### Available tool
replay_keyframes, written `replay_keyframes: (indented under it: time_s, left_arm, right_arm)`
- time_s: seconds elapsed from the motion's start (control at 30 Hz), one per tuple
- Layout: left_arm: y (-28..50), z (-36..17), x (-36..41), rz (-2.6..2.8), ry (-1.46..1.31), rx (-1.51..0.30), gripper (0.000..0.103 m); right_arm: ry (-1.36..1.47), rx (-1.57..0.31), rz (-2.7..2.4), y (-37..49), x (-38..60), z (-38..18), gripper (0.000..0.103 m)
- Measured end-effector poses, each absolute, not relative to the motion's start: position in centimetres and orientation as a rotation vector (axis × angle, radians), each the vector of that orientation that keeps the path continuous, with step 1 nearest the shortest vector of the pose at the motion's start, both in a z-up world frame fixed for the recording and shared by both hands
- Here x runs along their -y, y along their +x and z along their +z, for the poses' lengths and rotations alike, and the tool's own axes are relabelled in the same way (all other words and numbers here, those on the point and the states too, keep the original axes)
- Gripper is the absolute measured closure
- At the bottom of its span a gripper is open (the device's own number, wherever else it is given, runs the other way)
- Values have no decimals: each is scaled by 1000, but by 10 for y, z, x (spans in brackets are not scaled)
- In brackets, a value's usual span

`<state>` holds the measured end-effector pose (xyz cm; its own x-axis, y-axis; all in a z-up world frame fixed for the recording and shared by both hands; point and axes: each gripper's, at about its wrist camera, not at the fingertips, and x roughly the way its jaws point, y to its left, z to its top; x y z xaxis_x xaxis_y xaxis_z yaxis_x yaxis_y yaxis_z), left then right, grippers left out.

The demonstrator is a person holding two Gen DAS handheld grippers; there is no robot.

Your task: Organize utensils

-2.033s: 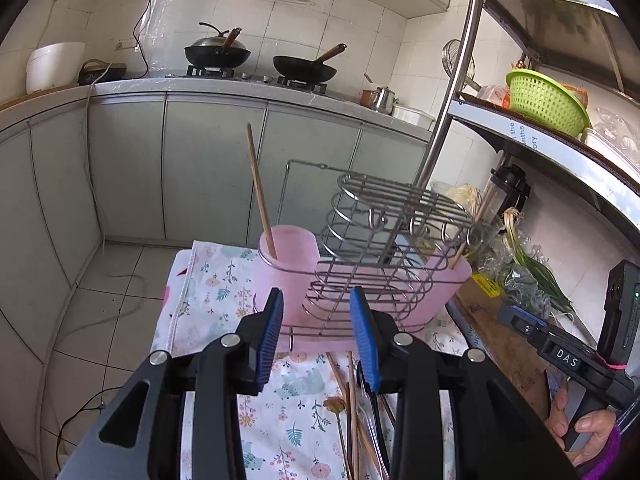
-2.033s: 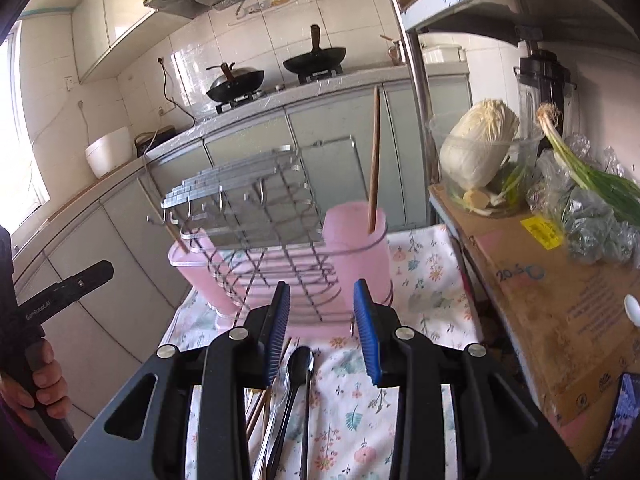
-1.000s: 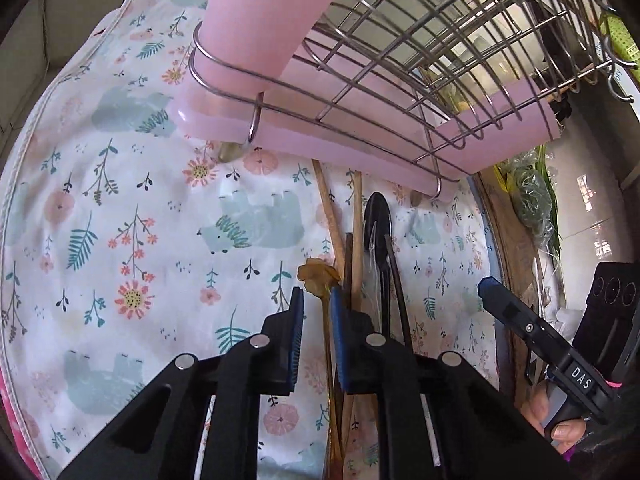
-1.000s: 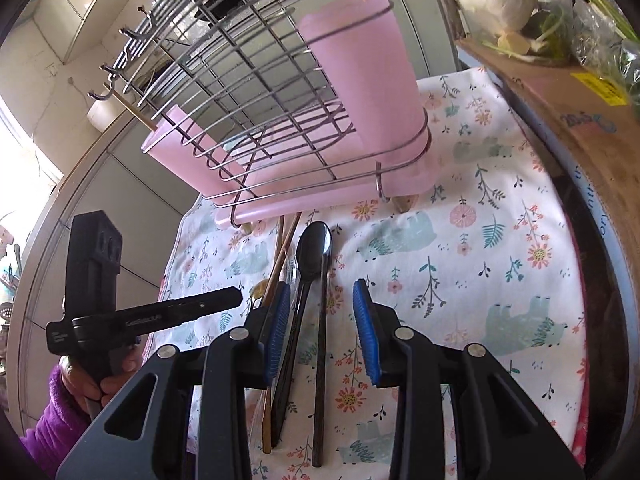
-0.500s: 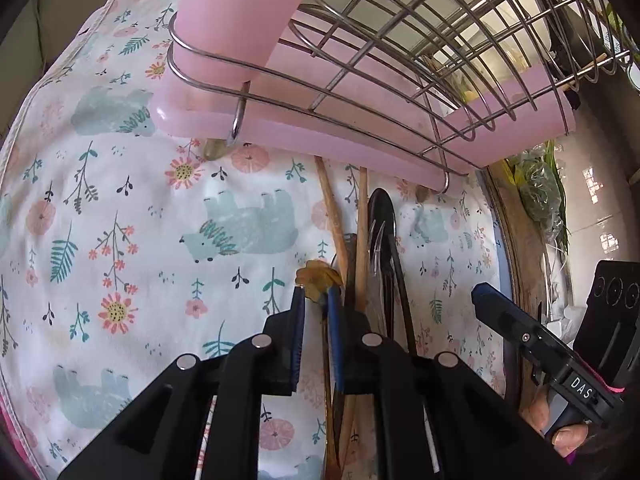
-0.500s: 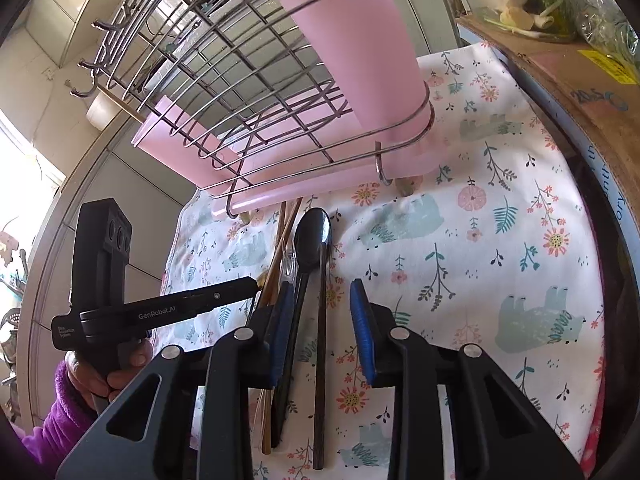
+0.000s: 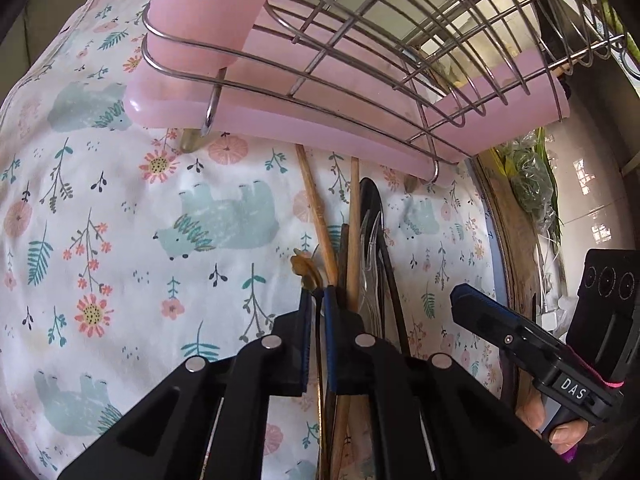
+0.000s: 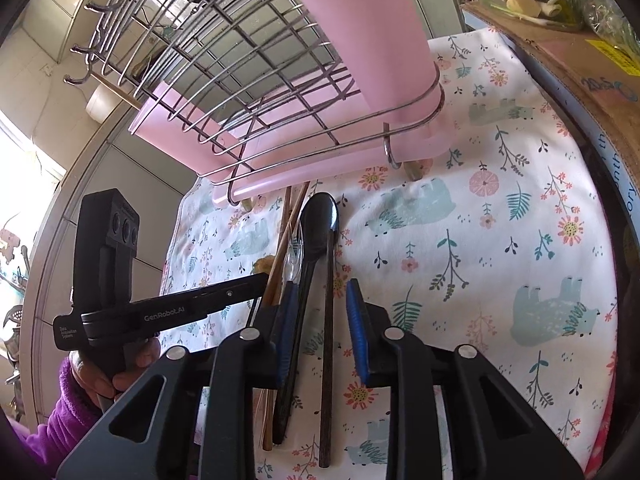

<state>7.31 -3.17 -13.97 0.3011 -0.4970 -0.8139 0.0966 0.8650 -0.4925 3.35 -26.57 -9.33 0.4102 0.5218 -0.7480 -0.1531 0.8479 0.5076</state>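
Note:
Several utensils lie in a bundle on a floral cloth [image 7: 120,216]: wooden chopsticks [image 7: 316,204], a black spoon [image 8: 320,216], a dark chopstick [image 8: 328,340], a clear plastic fork [image 7: 370,240] and a thin gold utensil with an ornate end [image 7: 306,268]. My left gripper [image 7: 316,300] has its jaws nearly closed around the gold utensil's thin handle, low over the cloth. My right gripper [image 8: 320,300] is open, straddling the black spoon's handle and the dark chopstick. A wire rack with pink cups [image 7: 360,92] stands just beyond.
The rack's pink drip tray [image 8: 320,168] overhangs the tips of the utensils. A cardboard box with vegetables [image 8: 560,40] borders the cloth on the right. The left gripper body [image 8: 160,312] shows in the right wrist view, close to the bundle.
Both grippers dropped from rack height down to the cloth. The left jaws narrowed around the gold utensil's handle. The right gripper crept forward over the black spoon.

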Motion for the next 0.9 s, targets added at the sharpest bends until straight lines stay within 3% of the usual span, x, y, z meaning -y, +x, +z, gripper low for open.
replay_keyframes:
  time_s: [0.17,0.9]
  left_arm:
    - [68,-132,20,-347,-375,-1157,102]
    - [39,-99,-29,-295,-326,-1042,102]
  right_arm:
    - [389,-1099,440,38,259,-99,85]
    - [190,-1181,340,72,214,-117,85]
